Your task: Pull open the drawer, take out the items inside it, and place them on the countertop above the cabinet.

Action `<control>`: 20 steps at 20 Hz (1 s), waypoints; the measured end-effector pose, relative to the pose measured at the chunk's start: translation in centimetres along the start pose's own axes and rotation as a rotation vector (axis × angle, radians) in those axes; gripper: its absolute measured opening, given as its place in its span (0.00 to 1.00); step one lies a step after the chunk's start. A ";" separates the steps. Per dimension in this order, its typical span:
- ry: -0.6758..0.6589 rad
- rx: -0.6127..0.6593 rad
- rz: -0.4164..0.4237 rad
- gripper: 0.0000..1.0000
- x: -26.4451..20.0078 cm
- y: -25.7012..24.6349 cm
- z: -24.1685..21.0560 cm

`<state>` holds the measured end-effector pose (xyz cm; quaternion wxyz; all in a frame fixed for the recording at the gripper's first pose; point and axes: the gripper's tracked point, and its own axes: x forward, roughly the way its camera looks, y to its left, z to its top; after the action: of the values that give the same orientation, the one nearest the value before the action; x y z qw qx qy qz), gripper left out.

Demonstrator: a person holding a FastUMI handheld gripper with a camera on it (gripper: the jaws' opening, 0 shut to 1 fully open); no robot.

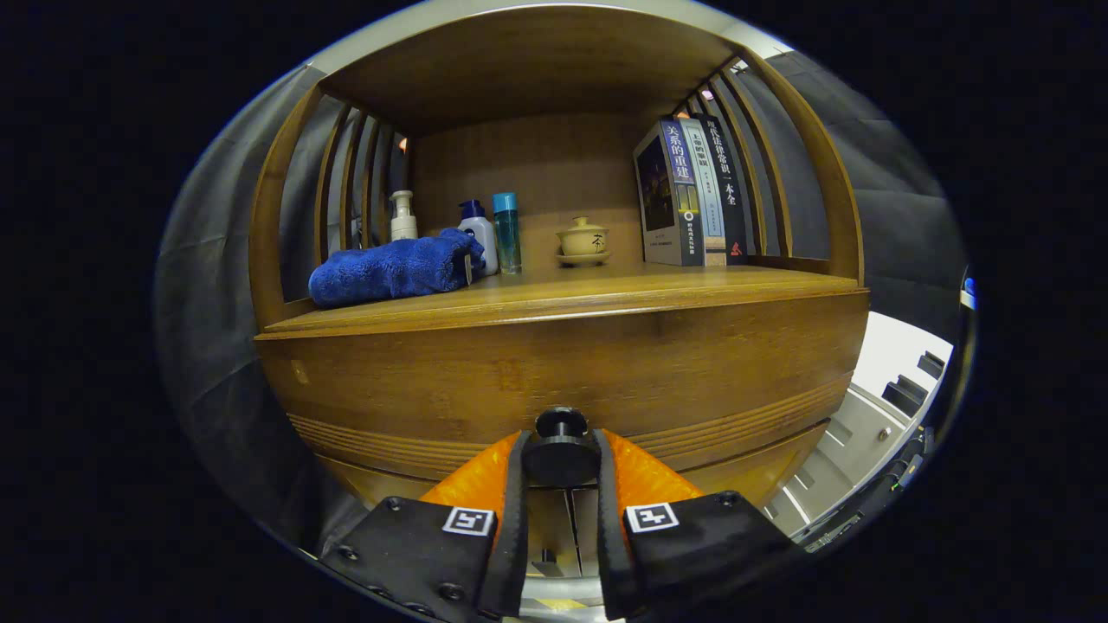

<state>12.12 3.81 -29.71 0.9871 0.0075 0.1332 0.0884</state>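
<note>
At the lower front of the cabinet (563, 363), the gripper (561, 484) has its two orange fingers (472, 484) closed on the black knob (561, 454) of the drawer (710, 450). One finger presses on each side of the knob, and the knob sits just between the black pads. The drawer front is the curved wooden band with grooves, directly beyond the fingers. It appears closed or almost closed; its inside is not visible, so I cannot say what items wait in it.

I judge that the knob is hard, round and rather smooth, so the fingers could slip off if the pull goes at an angle. The best hold is on the narrow neck behind the wide cap, where the cap can catch against the pads. The drawer is stiff wood and will probably slide with some friction, so a straight, steady pull is needed, not a jerk.

The gripper is held low and about level, pointing straight at the cabinet front, with the knob centred between the fingers.

Above, the desk (606, 290) carries a blue towel (394, 270), three bottles (506, 232), a small lidded cup (582, 238) on a saucer and some upright books (688, 195). The free place is in the middle front, between the towel and the books.
</note>
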 end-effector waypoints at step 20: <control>0.015 0.002 -0.056 0.36 -3.9 0.2 -1.1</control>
<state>8.14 3.29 -29.74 0.9882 0.0042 0.1408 0.0605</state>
